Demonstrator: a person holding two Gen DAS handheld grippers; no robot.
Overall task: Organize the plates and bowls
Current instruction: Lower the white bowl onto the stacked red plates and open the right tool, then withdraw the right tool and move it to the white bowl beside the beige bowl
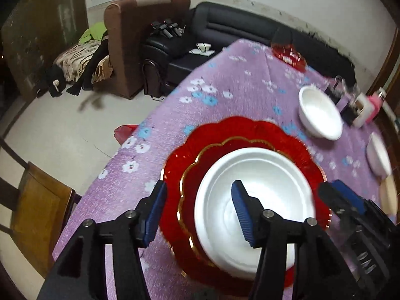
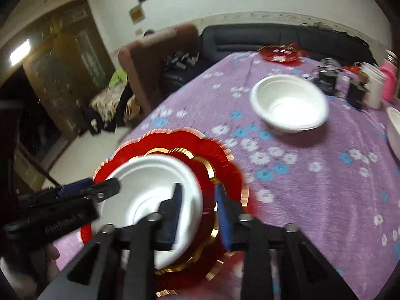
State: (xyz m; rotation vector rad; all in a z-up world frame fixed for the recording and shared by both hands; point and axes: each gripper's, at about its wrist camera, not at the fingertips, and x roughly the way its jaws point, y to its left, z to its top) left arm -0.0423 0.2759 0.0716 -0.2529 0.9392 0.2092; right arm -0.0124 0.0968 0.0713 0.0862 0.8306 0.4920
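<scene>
Left wrist view: left hand-held gripper (image 1: 200, 210) is hovering with jaws spread wide over a white foam bowl (image 1: 255, 200), one blue pad above the bowl's middle, the other past its left edge; gripping nothing. That bowl is sitting on a red scalloped plate with gold trim (image 1: 225, 135), on the counter (image 1: 225, 80) draped in purple floral cloth. A second white foam bowl (image 1: 320, 113) is sitting apart, farther back on the right; another red plate (image 1: 290, 55) is lying near the far edge.

Right wrist view: right hand-held gripper (image 2: 197, 215) is straddling the bowl's (image 2: 150, 182) right rim with jaws parted, not clamping it. Frame is blurred. Left hand-held gripper (image 2: 82, 187) is showing at the bowl's left side. Third white bowl (image 2: 393, 130) is partly showing at right edge.
</scene>
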